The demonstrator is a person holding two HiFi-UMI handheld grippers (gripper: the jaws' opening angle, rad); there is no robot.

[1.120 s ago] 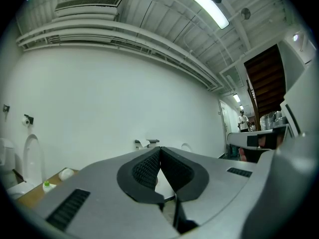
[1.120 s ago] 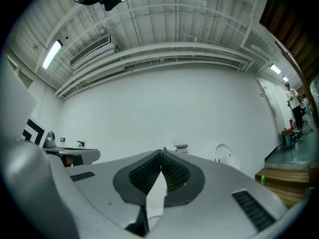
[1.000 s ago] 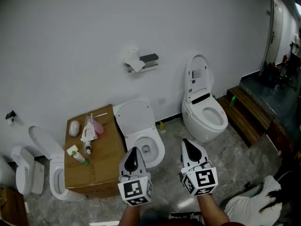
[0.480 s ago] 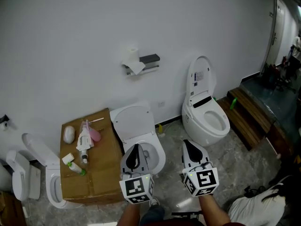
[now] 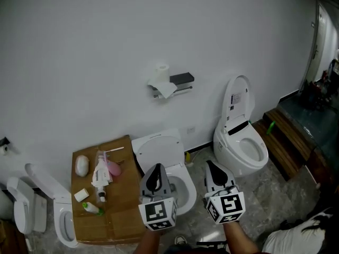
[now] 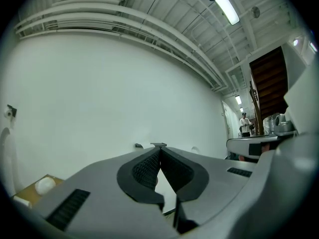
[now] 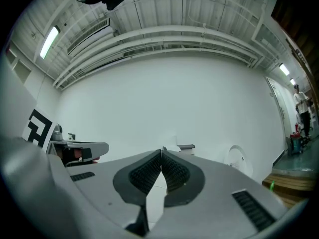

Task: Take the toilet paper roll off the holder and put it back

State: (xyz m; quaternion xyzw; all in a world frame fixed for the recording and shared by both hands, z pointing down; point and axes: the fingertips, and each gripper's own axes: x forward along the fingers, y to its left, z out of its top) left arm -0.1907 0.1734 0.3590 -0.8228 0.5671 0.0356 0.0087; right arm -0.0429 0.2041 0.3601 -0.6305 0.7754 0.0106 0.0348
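A white toilet paper roll (image 5: 162, 68) stands upright on the wall holder (image 5: 181, 79), which has a black top and a chrome bar. A loose sheet (image 5: 166, 89) hangs down from it. Both grippers are held low and far from the wall, over the floor in front of the middle toilet. The left gripper (image 5: 156, 167) is shut with nothing between its jaws, its tips meeting in the left gripper view (image 6: 160, 148). The right gripper (image 5: 210, 164) is shut and empty too (image 7: 161, 152). The holder (image 7: 186, 146) shows small just past the right gripper's jaw tips.
A white toilet (image 5: 159, 151) with its lid up sits right ahead of the grippers. Another toilet (image 5: 241, 139) stands to the right and one (image 5: 50, 194) at far left. A cardboard box (image 5: 116, 205) carries several toiletries. Wooden steps (image 5: 288, 142) lie right. A person (image 7: 300, 101) stands far off.
The head view has swung, so the holder and roll now sit lower and further right in the picture. Both grippers stay shut and low, the left one shifted slightly right.
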